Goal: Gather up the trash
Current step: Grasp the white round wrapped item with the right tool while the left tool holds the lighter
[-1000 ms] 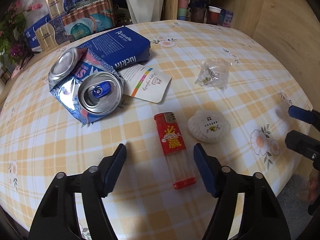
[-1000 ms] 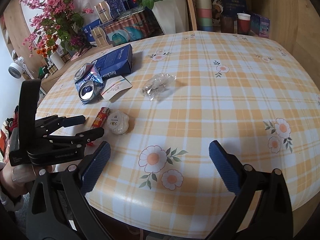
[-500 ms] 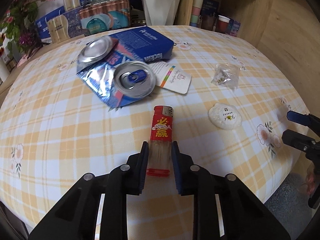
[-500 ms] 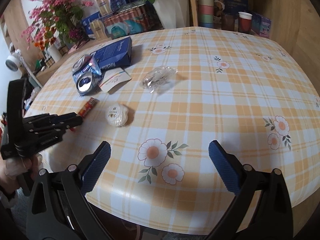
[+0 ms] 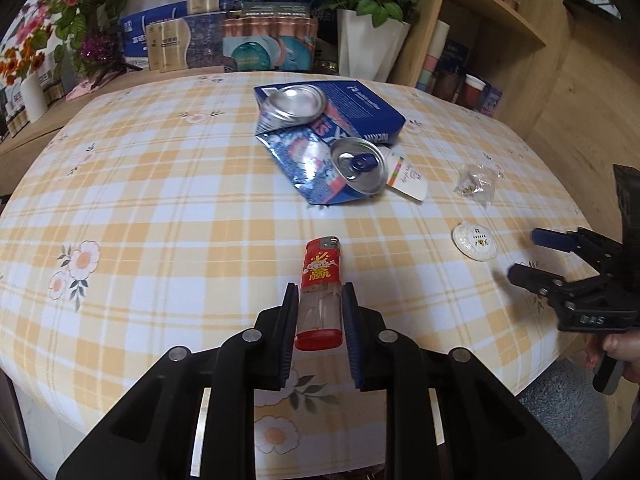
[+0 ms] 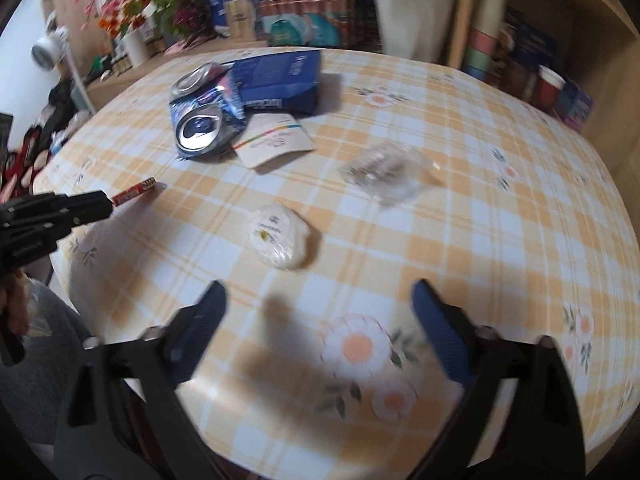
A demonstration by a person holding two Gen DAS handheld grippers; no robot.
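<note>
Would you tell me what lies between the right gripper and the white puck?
Nothing: in the right wrist view only bare tablecloth and a shadow separate the right gripper, jaws open and just closing, from the white puck.

You are working in a lived-in home, at what looks like a dining or living-room table. The round table under a yellow-and-white checked oilcloth with daisy prints [image 5: 160, 184] says so, as does the white square planter of red roses [image 5: 366, 46] behind it. Along the back edge you have stacked blue and gold gift boxes [image 5: 200, 36] and pink artificial blossom sprays [image 6: 120, 4]. To your right, a light wooden shelf unit [image 5: 496, 28] carries a stack of pastel paper cups [image 6: 482, 52].
</note>
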